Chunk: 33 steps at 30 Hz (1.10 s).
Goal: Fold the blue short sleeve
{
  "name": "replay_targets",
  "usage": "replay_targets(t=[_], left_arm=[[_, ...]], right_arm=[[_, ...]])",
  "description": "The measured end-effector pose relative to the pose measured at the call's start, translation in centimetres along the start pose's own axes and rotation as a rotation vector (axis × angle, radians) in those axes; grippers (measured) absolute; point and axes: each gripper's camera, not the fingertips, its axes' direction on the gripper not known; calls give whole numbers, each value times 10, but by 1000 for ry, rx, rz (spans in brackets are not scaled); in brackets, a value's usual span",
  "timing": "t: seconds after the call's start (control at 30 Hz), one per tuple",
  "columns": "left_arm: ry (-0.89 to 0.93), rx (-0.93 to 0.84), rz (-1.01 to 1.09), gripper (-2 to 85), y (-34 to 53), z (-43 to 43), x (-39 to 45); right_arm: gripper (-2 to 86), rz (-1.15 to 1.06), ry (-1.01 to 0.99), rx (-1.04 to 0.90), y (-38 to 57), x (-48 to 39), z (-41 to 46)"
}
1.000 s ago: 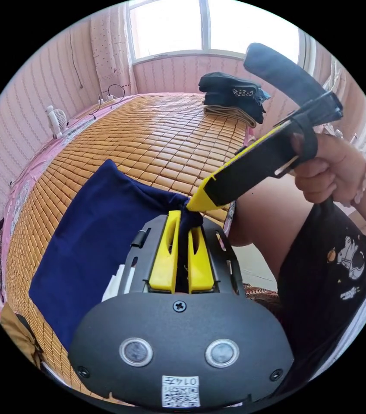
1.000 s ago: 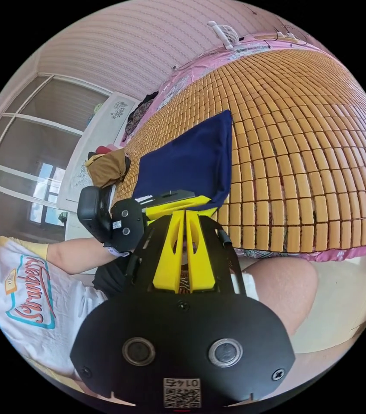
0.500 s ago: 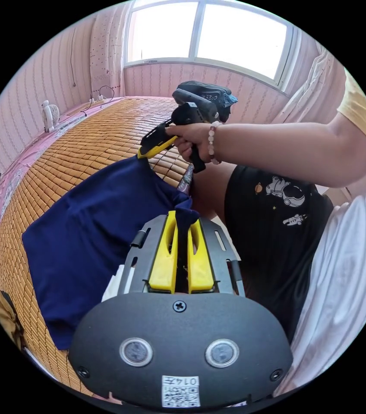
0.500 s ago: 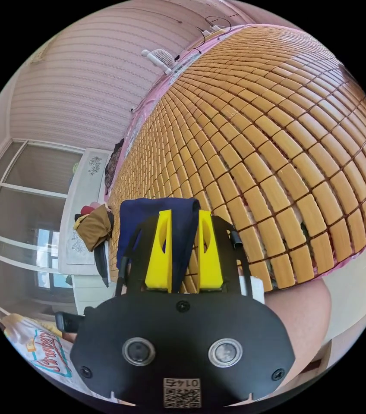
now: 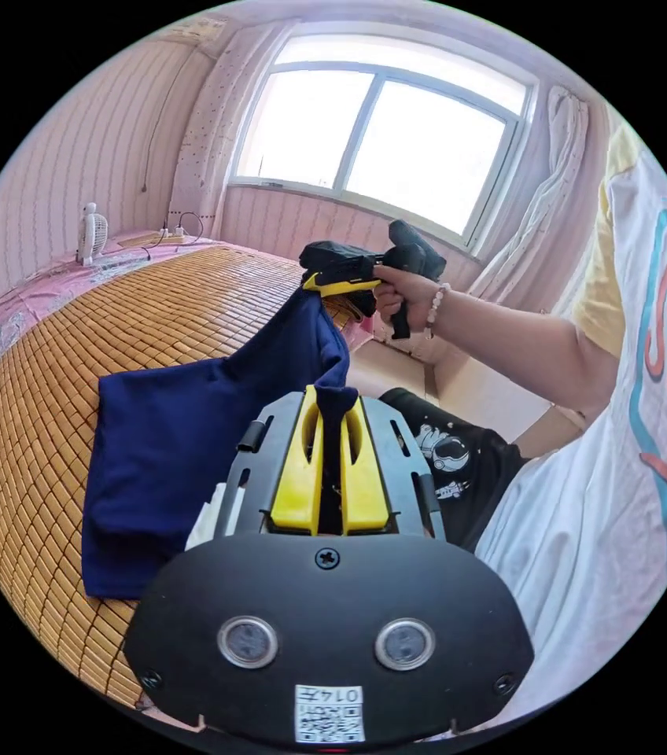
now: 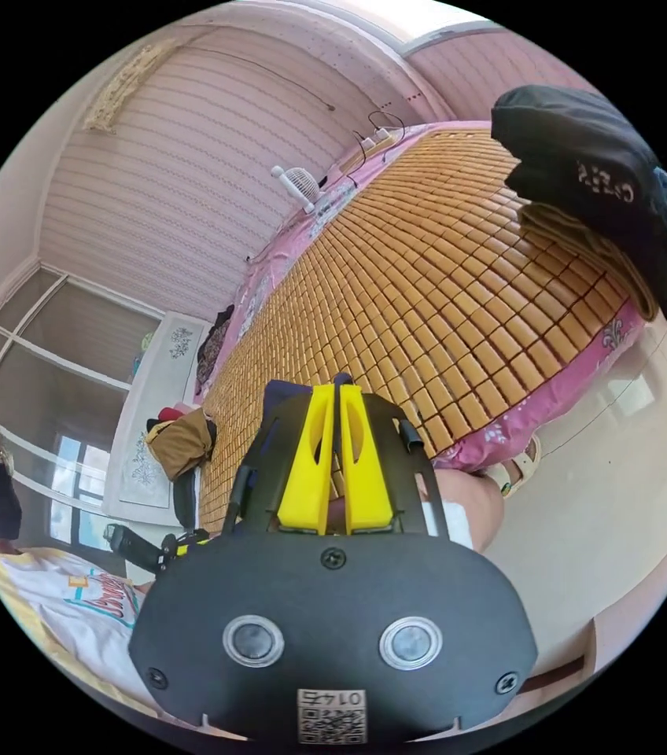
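Observation:
The blue short sleeve shirt [image 5: 168, 425] lies partly folded on the bamboo mat [image 5: 152, 307], its near edge lifted off the mat. My left gripper [image 5: 336, 389] is shut on one bunched corner of that edge. Further off, my right gripper [image 5: 319, 285], held in a hand [image 5: 400, 295], pinches the other corner and holds it higher. In the right gripper view my right gripper [image 6: 336, 388] has its yellow jaws together, with a strip of the blue shirt [image 6: 277, 391] showing behind them. The left gripper [image 6: 180, 539] is low at the left there.
A stack of dark folded clothes [image 6: 593, 181] sits at the mat's far corner. A small white fan [image 5: 91, 232] and cables stand by the wall. A brown garment [image 6: 180, 440] lies off the mat's end. The person's torso and legs are close beside the bed edge.
The right gripper's jaws, open around the fabric half a second ago, have shut on it. The two grippers have moved apart and upward, drawing the shirt's near edge up.

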Motion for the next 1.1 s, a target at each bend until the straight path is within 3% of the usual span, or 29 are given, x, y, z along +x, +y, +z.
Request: replay_targets(t=[0.2, 0.3, 0.57, 0.83, 0.97, 1.1], left_arm=[[-72, 78, -211, 12, 21, -47, -56], [-203, 79, -323, 30, 38, -71, -88], [-463, -57, -710, 63, 98, -95, -173], [-426, -46, -718, 67, 99, -105, -187], [-446, -163, -680, 68, 92, -84, -195], [-504, -217, -570, 42, 81, -77, -191]], right_arm=[[9, -262, 5, -113, -32, -99, 63], [16, -357, -56, -199, -45, -157, 126], [72, -568, 176, -388, -34, -255, 271], [95, -832, 405, -453, 3, -296, 322], [90, -792, 409, -521, 4, -300, 350], [10, -734, 362, -498, 5, -305, 344]])
